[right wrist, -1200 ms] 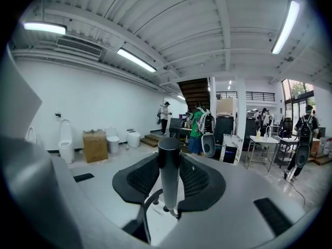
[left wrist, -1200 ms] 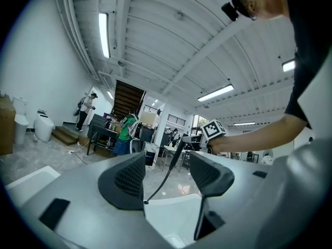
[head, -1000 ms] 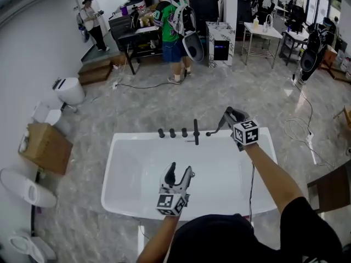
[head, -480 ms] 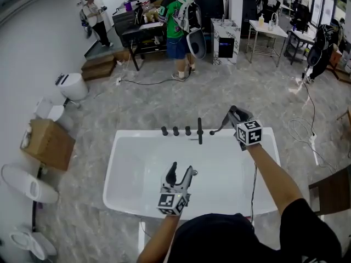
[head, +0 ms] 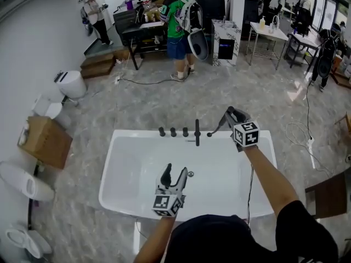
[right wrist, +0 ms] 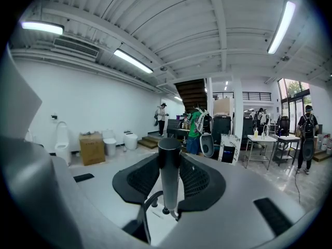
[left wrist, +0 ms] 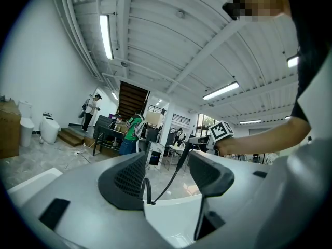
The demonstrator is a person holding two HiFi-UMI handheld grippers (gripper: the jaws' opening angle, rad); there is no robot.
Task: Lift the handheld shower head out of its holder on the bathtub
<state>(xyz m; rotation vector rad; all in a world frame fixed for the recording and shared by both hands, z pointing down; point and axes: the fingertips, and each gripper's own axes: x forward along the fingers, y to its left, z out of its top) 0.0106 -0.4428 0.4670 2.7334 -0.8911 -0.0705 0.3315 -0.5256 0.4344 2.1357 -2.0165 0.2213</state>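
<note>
The white bathtub [head: 109,171] lies below me, with dark knobs [head: 173,131] and a spout [head: 197,131] on its far rim. My right gripper [head: 229,114] hovers above the far right rim, shut on the dark shower head handle [head: 221,124]. The handle slants down to a small dark fitting [head: 209,134] on the rim. In the right gripper view the handle [right wrist: 169,165] stands upright between the pads of that gripper [right wrist: 169,179]. My left gripper [head: 176,170] hangs over the tub's inside, open and empty [left wrist: 167,170]; past it the slanted handle [left wrist: 179,162] shows.
Toilets [head: 68,86] and a cardboard box [head: 44,141] line the left wall. People stand at a dark table [head: 137,34] at the back. Cables [head: 296,127] trail over the floor right of the tub. A wooden piece [head: 329,193] lies at the right.
</note>
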